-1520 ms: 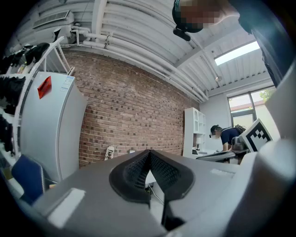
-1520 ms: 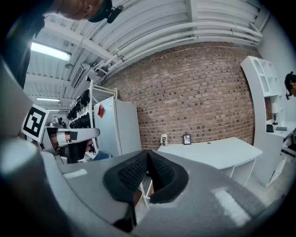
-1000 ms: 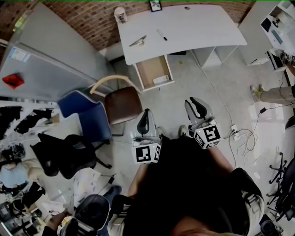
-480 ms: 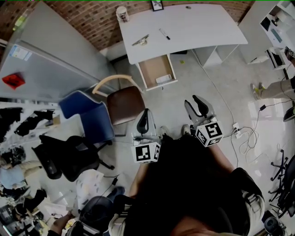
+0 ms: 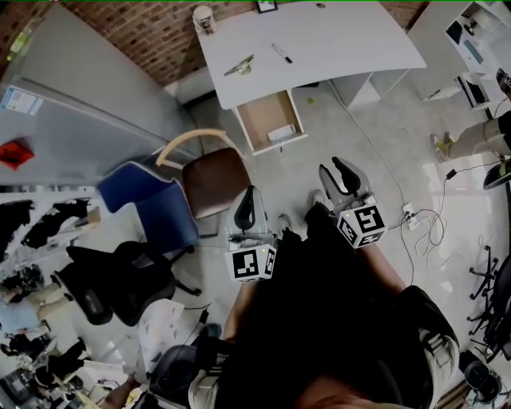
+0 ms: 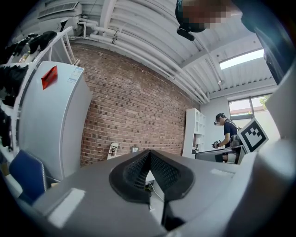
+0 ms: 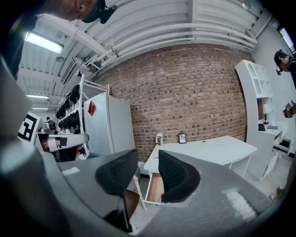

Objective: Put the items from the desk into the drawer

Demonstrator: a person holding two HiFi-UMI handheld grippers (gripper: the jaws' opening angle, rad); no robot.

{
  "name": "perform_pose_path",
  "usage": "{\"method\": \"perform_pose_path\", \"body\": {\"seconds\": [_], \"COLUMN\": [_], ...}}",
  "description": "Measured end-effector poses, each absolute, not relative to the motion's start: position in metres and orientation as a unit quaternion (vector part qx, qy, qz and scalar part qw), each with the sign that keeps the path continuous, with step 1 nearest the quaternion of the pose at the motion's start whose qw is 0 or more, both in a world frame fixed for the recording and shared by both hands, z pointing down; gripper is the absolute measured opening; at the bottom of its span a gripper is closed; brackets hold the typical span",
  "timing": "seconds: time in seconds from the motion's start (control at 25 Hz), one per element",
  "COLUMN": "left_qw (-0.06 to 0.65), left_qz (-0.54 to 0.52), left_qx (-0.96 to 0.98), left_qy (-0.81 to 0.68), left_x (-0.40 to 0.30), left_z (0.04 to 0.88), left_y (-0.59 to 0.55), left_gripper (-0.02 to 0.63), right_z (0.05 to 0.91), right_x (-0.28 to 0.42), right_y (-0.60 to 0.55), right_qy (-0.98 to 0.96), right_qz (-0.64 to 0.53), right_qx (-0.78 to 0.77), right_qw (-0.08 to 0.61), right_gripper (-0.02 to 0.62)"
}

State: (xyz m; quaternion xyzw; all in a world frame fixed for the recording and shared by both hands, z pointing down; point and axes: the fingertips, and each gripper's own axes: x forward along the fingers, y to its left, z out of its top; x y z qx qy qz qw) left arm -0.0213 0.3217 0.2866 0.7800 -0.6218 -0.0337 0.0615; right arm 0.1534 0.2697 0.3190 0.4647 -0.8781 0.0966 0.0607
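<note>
Since both grippers hang well apart from the desk [image 5: 343,40], with bare floor and a chair between, I judge that the clearing has not begun and that everything lies where it was set out. At the far left a tall grey fridge [image 5: 80,104] carries a pale label and a red tag, both too small to read. On the desk, a cup [image 5: 204,17] stands at the far left corner, out of the way of the working edge. A metal tool [image 5: 239,67] (possibly scissors, I cannot be sure) lies near the left edge. The left gripper [image 5: 250,204] has its jaws pressed together with nothing between them, carried idle, it seems, until it is needed. Ahead of it the brown-seated chair [image 5: 214,180] is pushed back, probably to give the drawer [image 5: 259,112] room. That drawer stands pulled open under the desk's near edge at its left end, ready to receive things, and a small white item [image 5: 281,133] already sits at its front. A pen [image 5: 281,54] lies further right on the desktop. The right gripper [image 5: 335,172] has its jaws parted and empty. They have just been closing a little, likely a test squeeze. The cubes on both grippers show only black-and-white square patterns, no words, and I can read no brand anywhere.
</note>
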Motion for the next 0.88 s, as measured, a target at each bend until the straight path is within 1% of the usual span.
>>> {"method": "perform_pose_path", "body": {"seconds": [0.36,0.88], "left_qw": [0.056,0.047], "left_qz": [-0.026,-0.023], "left_qx": [0.769,0.738], "left_qy": [-0.637,-0.673], "left_x": [-0.010,0.025], "left_z": [0.286,0.264], "left_y": [0.258,0.136], "left_gripper": [0.012,0.012], "right_z": [0.326,0.326], "right_x": [0.165,0.199], "right_y": [0.201,0.064], "right_qy": [-0.883,-0.900], "right_qz": [0.099,0.099], "right_qx": [0.455,0.418], "right_qw": [0.060,0.066], "right_gripper": [0.144,0.144]}}
